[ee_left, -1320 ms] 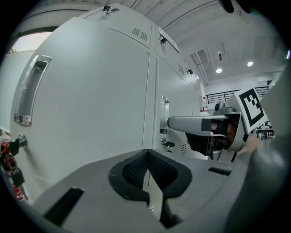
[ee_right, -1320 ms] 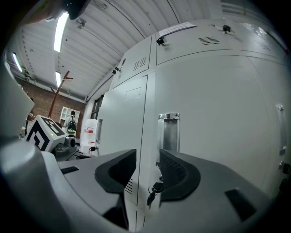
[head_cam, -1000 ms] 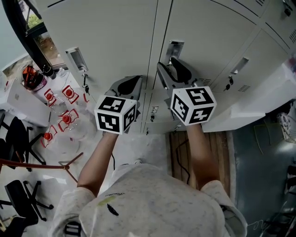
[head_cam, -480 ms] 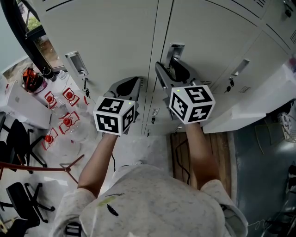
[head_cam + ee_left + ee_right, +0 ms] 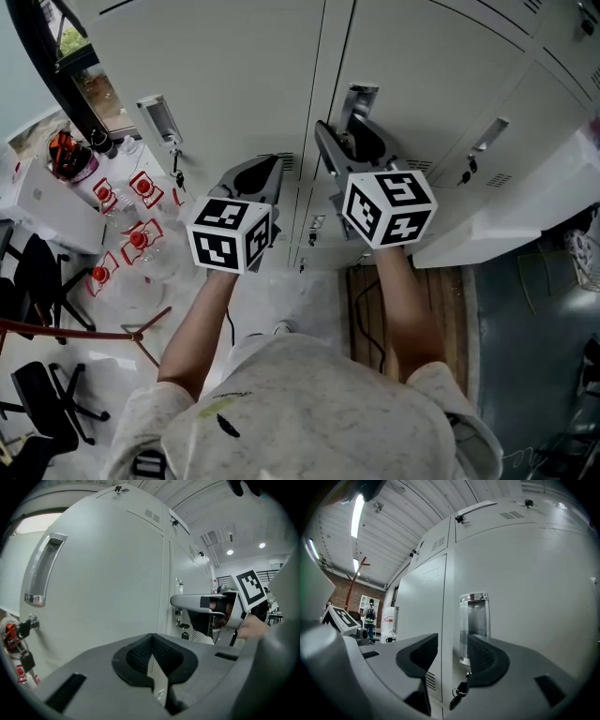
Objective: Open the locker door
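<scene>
White locker doors (image 5: 441, 66) fill the top of the head view. The middle door carries a recessed metal handle (image 5: 359, 101) with a key (image 5: 459, 691) hanging below it. My right gripper (image 5: 349, 148) is open just short of that handle; in the right gripper view the handle (image 5: 473, 625) shows past the gap of the right gripper (image 5: 452, 656), untouched. My left gripper (image 5: 259, 178) is shut and empty, pointing at the seam between two doors. In the left gripper view its pads (image 5: 140, 653) meet, and the left door's handle (image 5: 42, 569) and keys (image 5: 21, 637) lie far left.
Several red-capped bottles (image 5: 131, 239) and black chairs (image 5: 37, 272) stand at the left. A white ledge (image 5: 525, 211) juts out at the right, beside another locker handle (image 5: 487, 134). Wooden flooring (image 5: 361, 300) lies below. A person (image 5: 370, 613) stands far off.
Almost nothing: both grippers stay before the lockers, with only a slight drift of the view and of the left cube down and left.
</scene>
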Demonstrator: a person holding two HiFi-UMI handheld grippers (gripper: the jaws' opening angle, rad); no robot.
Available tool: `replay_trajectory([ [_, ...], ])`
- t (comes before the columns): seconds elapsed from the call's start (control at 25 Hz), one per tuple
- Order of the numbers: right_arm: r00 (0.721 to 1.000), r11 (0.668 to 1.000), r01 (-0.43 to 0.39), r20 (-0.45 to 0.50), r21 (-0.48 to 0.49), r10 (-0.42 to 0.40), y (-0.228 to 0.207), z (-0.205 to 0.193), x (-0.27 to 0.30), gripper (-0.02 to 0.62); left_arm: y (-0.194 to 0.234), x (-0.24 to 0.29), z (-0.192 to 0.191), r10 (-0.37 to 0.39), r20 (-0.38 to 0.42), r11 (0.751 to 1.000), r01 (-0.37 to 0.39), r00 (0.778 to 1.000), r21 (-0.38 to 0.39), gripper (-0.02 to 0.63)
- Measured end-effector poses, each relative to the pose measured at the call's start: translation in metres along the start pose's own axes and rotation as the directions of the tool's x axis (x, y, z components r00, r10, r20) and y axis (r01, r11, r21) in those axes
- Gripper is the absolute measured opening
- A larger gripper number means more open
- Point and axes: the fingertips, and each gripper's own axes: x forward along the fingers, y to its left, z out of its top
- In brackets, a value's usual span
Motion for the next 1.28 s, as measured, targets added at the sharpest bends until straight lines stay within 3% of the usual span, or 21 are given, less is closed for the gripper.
replay_trajectory([
  [1.28, 0.998, 0.996, -0.06, 0.006, -0.072, 0.061, 0.021, 0.0, -0.077, 0.17, -0.068, -0.019, -0.004, -0.02, 0.005, 1.0, 0.02, 1.0, -0.009, 0.006],
])
